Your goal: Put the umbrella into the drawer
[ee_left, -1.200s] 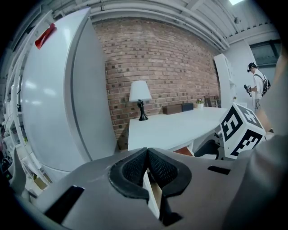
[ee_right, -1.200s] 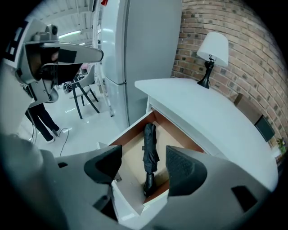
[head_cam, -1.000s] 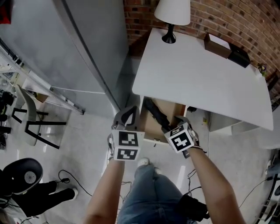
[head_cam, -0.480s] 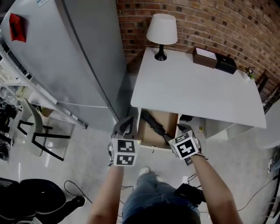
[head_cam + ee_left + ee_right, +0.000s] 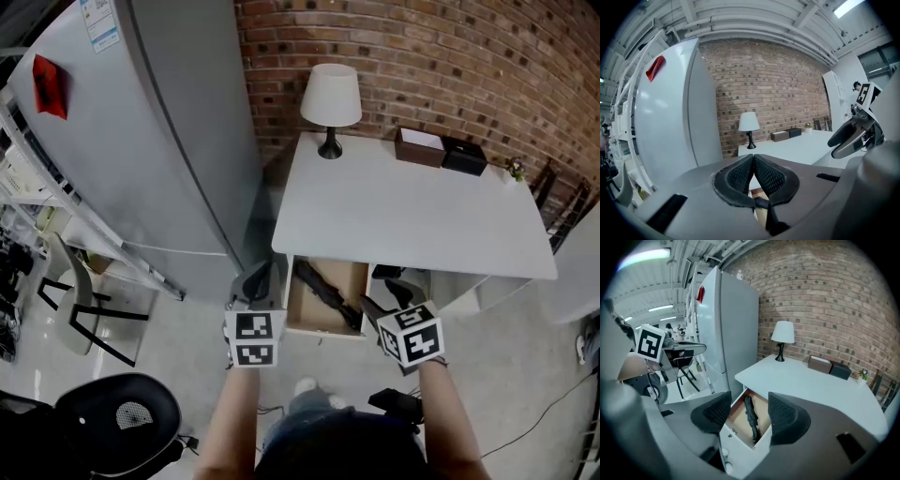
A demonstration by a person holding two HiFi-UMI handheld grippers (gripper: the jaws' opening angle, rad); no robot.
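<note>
**Umbrella lies in the open drawer, both hand-held grippers above the floor in front of it**

A brick wall runs behind everything, with a tall grey fridge to its left. Against the wall stands a white surface. Below its front left edge a drawer is pulled out, and the black folded umbrella lies slantwise on the drawer's brown floor. A white-shaded lamp stands at the surface's back left corner. A brown box and a black box sit side by side along the back edge.

The left hand-held gripper is just left of the drawer. Its ribbed pads are pressed together with nothing between them. The right hand-held gripper is near the drawer's front right corner. Its jaws are spread and closing, pinching nothing; the umbrella shows through the gap, down in the drawer.
</note>
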